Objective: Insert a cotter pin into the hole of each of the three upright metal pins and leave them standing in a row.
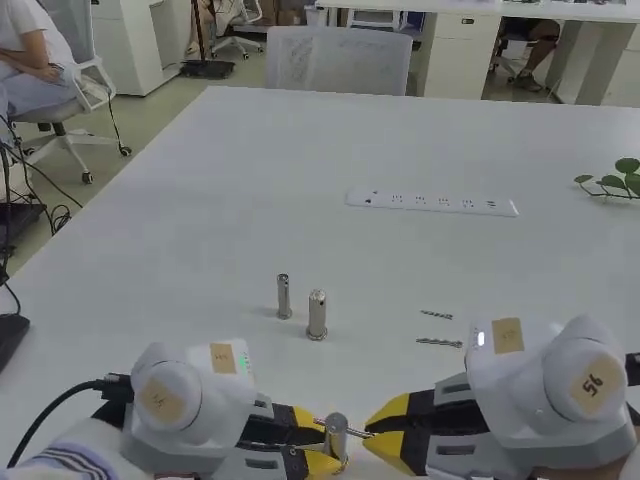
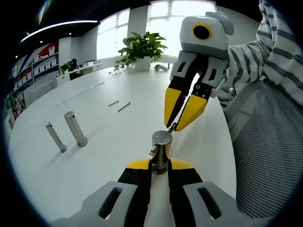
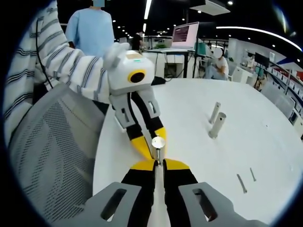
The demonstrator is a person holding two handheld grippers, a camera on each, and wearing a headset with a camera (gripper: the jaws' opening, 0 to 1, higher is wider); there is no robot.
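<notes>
At the table's near edge my left gripper (image 1: pixel 322 452) (image 2: pixel 159 166) is shut on a short upright metal pin (image 1: pixel 336 428) (image 2: pixel 161 147) (image 3: pixel 158 144). My right gripper (image 1: pixel 378 436) (image 3: pixel 159 164) faces it from the right, shut on a thin cotter pin (image 1: pixel 356 433) (image 2: pixel 171 128). The cotter pin's tip sits at the pin's head, and a bit of it pokes out on the far side. Two more metal pins (image 1: pixel 284 296) (image 1: pixel 317 315) stand upright side by side farther out. Two loose cotter pins (image 1: pixel 436 315) (image 1: pixel 440 343) lie to their right.
A white power strip (image 1: pixel 432 202) lies across the middle of the white table (image 1: pixel 200 220). A green plant (image 1: pixel 615 180) reaches in at the right edge. A mesh chair (image 3: pixel 52 142) is behind the near edge, and a person sits at the far left (image 1: pixel 30 60).
</notes>
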